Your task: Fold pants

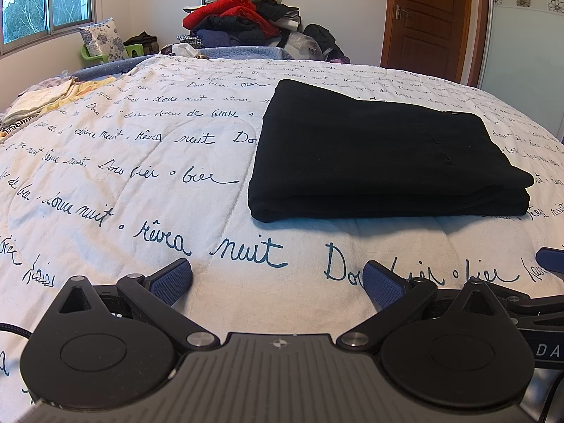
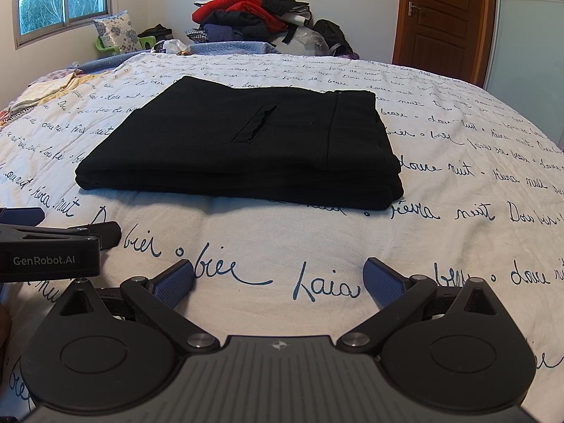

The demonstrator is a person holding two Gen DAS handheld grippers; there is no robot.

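The black fabric pants [image 2: 239, 148] sit folded in a neat rectangular stack on the white quilted bedspread with blue handwritten script [image 1: 141, 183]. Left gripper [image 1: 278, 280] and right gripper [image 2: 278, 278] both hover near its front edge, jaws spread wide, holding nothing.

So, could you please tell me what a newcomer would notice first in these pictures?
The black pants lie folded into a neat stack mid-bed on the white quilt with its blue handwriting. Behind it a clothes pile with a red garment stands against the far wall. Both grippers, left and right, hover open and empty.
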